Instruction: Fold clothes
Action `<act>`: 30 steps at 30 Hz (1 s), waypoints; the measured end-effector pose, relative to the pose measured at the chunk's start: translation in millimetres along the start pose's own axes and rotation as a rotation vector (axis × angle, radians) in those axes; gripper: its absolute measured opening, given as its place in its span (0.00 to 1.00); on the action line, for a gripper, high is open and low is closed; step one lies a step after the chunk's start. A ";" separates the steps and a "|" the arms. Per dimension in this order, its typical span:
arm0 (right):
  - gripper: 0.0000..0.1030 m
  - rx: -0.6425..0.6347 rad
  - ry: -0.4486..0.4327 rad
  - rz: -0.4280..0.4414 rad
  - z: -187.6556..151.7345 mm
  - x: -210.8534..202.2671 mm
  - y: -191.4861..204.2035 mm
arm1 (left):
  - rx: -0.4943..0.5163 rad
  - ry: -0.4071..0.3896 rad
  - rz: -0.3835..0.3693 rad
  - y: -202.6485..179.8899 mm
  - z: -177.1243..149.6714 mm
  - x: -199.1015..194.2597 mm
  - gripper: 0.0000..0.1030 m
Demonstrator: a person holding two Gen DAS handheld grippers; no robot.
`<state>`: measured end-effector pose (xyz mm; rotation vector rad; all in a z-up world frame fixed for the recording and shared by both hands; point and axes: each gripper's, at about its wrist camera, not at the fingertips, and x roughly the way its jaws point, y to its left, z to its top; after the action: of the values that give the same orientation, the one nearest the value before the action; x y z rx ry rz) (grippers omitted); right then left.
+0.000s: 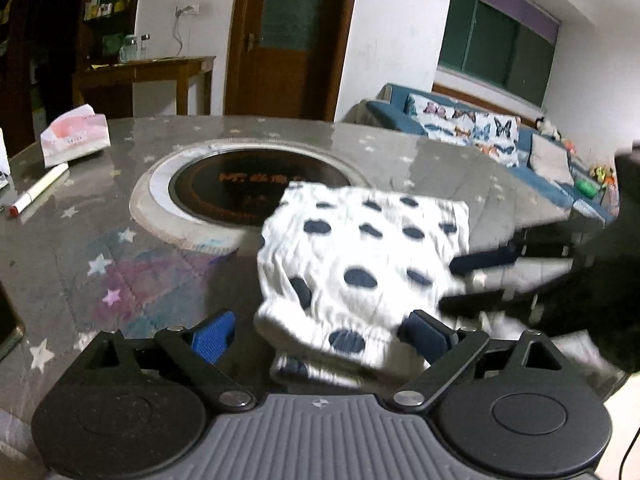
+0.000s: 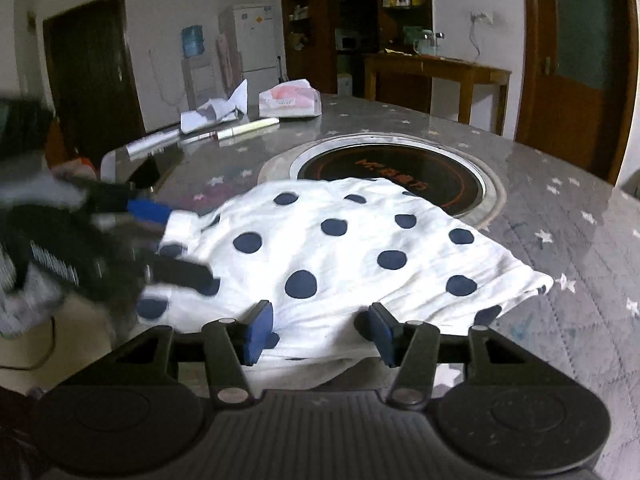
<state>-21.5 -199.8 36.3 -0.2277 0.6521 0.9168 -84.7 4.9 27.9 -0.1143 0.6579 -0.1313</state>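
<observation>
Left wrist view: left gripper (image 1: 318, 338) is sitting with its blue-padded fingers (image 1: 212, 336) spread wide, nothing pinched; the white cloth garment with dark navy polka dots (image 1: 360, 256) is lying folded on the grey star-patterned table cover (image 1: 80, 272), its near edge reaching in between the fingers and over the right pad. Whether cloth is touching the left pad, can't tell. Just beyond the garment, ahead of the gripper, the round black induction cooktop with a white ring (image 1: 240, 188) is sitting sunk into the table; the garment's far corner is overlapping it. Far left of the gripper: a pink-and-white tissue pack (image 1: 74, 136) and a white marker with a red cap (image 1: 38, 192). To the right, the right gripper (image 1: 472, 276) is coming in blurred, fingers either side of the garment's right edge. Right wrist view: right gripper (image 2: 318, 332) is also standing spread, pads apart, with the garment's (image 2: 340, 256) near hem lying between them, not clamped. Garment is spreading ahead of the gripper, far edge covering part of the cooktop (image 2: 400, 172). To the left, the left gripper (image 2: 176, 240) is showing blurred, fingers apart at the garment's left edge. Farther ahead-left: the tissue pack (image 2: 290, 100), the marker (image 2: 248, 128), crumpled white paper (image 2: 218, 110).
</observation>
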 end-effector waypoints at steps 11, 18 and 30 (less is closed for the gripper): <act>0.52 0.139 -0.032 -0.155 46.2 30.5 -74.7 | -0.040 0.022 0.006 0.2 -5.8 -3.7 0.95; 0.48 0.225 0.035 -0.154 42.9 58.7 -102.9 | -0.099 0.034 -0.006 2.3 -5.9 -15.0 0.98; 0.30 0.171 0.102 -0.206 30.5 47.8 -94.3 | -0.308 0.101 -0.066 12.4 -10.1 -24.9 0.98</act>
<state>87.2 -211.1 22.9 -0.1862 0.7818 0.6509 -109.4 20.4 33.1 -0.4281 0.7726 -0.0984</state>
